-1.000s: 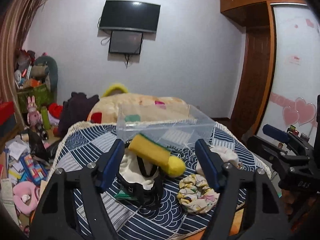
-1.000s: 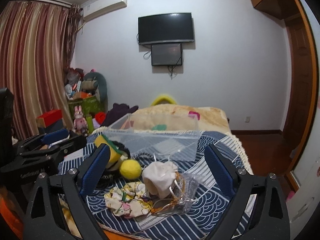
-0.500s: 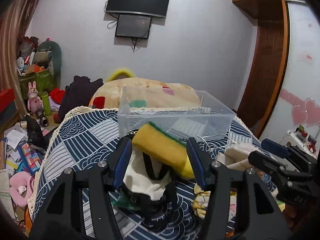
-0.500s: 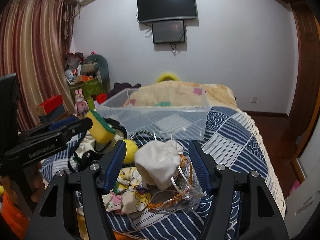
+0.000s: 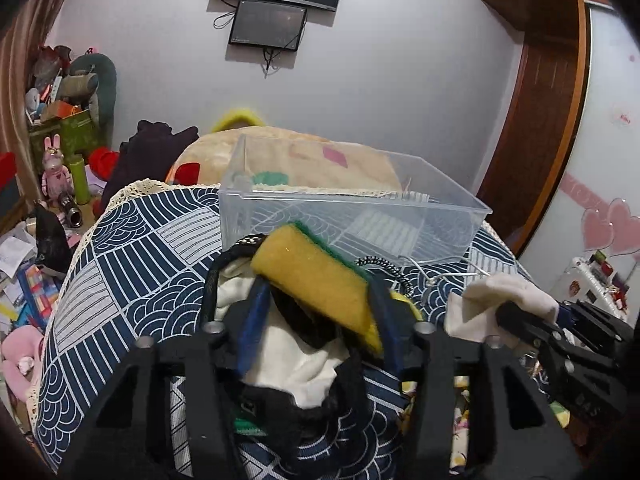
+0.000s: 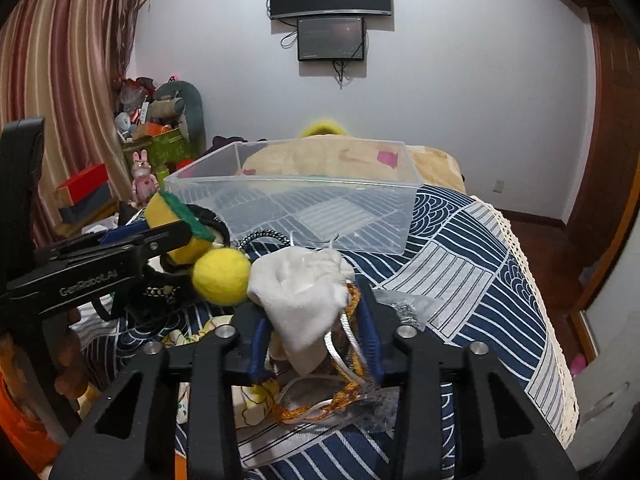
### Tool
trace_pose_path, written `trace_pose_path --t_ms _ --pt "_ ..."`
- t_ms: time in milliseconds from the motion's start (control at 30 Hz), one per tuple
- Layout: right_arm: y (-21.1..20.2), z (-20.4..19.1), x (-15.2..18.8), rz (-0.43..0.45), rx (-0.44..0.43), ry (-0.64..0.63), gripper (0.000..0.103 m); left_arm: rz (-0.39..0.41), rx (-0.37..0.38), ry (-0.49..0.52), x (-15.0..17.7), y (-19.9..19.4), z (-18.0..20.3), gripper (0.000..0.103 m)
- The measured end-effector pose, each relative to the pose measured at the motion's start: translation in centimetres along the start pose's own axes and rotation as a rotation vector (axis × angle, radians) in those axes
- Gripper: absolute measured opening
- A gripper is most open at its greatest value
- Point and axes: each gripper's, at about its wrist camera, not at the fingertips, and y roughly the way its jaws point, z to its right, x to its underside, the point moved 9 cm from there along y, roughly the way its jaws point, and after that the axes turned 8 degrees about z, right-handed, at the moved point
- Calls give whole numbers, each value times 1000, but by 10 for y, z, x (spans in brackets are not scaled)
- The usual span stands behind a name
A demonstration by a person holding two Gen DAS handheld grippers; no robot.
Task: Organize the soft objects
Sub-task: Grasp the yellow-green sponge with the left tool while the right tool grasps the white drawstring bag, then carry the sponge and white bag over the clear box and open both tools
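1. Left gripper [image 5: 320, 308] clamped on yellow sponge [image 5: 316, 280] with green scouring face, blue pads pressed against both long sides; sponge tilted, upper end toward clear plastic bin [image 5: 352, 220].
2. Right gripper [image 6: 316, 332] closed around white cloth pouch [image 6: 300, 288], with silver and orange cords [image 6: 344, 360] caught between the fingers.
3. Only in left wrist view: black-and-white fabric item [image 5: 292, 360] directly under the sponge, a coiled black-and-white cord [image 5: 384, 266] behind it, and the right gripper's tip at the far right edge with the pouch in its grip.
4. Only in right wrist view: yellow felt ball [image 6: 220, 280] just beside the pouch, touching it on the left; floral scrunchie [image 6: 188, 340] partly hidden below; a clear crinkled bag [image 6: 408, 308] to the right of the fingers.
5. Also in right wrist view: left gripper seen side-on at left, sponge end poking past its tip, close to the bin's near-left corner.
6. Bin upright on navy patterned bedspread [image 6: 460, 272], behind all soft items; nothing visible inside but the pattern showing through.
7. Two dark screens [image 6: 330, 12] on the far wall, in both views.
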Motion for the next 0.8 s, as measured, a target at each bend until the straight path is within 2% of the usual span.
trace_pose_path --t_ms 100,333,800 --pt "-1 4 -3 9 0 21 27 5 20 1 0 -5 2 31" --pt "-6 0 -14 34 -7 21 25 51 25 60 -7 -21 14 21" --pt "-14 4 -63 132 -8 -17 24 140 34 104 -40 -54 18 19"
